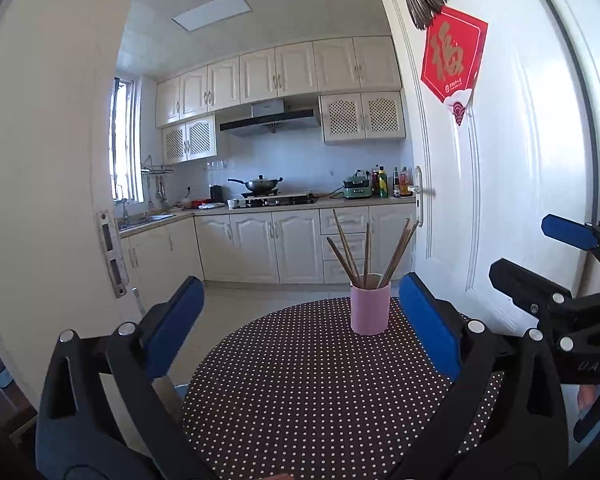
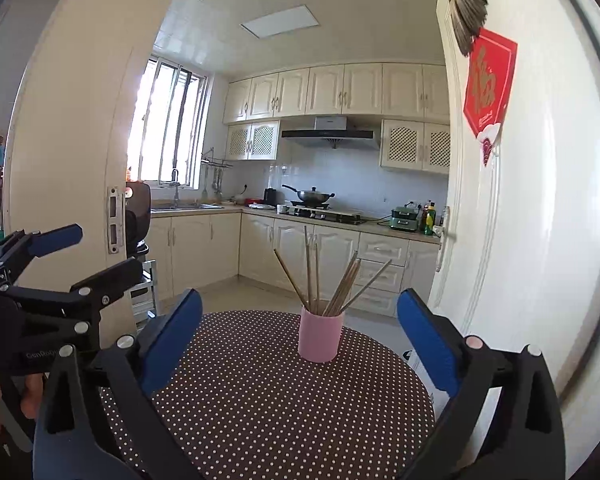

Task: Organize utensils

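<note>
Kitchen doorway, round polka-dot table (image 1: 300, 392). 2 grippers, left gripper (image 1: 300, 320) and right gripper (image 2: 300, 336), both spread wide, holding nothing. Beyond: 1 pink cup (image 1: 370, 308) upright near table's far edge, about 8 chopsticks (image 1: 364, 252) fanned inside.

Near edge of dotted table (image 1: 300, 400) cut off by frame. Chopstick (image 2: 332, 284) lower ends hidden inside pink cup (image 2: 320, 338). Far counter bottles (image 1: 384, 182) too small to identify.
</note>
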The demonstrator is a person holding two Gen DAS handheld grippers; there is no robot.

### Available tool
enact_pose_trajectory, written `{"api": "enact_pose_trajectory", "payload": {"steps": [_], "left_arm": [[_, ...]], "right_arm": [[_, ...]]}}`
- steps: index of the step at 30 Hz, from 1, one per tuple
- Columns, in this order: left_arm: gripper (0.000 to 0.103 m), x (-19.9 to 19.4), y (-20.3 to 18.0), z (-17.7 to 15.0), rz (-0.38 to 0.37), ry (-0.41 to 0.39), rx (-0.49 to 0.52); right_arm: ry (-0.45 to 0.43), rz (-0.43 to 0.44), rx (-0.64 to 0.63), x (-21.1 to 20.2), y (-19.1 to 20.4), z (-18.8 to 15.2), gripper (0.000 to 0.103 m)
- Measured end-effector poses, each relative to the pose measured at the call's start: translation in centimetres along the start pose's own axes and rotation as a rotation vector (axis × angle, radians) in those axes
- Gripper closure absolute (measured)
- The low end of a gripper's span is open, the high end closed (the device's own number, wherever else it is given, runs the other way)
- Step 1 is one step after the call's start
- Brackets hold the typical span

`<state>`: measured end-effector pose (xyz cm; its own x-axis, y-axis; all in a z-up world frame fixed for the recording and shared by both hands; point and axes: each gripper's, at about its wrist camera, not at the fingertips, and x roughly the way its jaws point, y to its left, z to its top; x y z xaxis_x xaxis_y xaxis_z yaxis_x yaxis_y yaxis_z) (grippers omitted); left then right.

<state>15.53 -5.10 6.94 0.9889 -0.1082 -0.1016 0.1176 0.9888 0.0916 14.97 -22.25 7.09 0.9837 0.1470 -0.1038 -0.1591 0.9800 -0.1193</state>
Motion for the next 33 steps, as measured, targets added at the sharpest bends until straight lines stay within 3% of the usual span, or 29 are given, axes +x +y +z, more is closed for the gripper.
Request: {"api": "enact_pose_trajectory", "payload": {"steps": [16, 33], "left_arm": [[0.006, -6.8, 0.7, -3.0, 0.018, -0.076, -0.073], [0.006, -8.2, 0.3, -3.9, 0.032, -0.111, -0.047]], "right_arm": [[-0.098, -0.076, 0.053, -5.6, 2.4, -2.9, 0.008], [-0.16, -0.086, 0.068, -7.6, 3.6, -3.9, 0.008]]}}
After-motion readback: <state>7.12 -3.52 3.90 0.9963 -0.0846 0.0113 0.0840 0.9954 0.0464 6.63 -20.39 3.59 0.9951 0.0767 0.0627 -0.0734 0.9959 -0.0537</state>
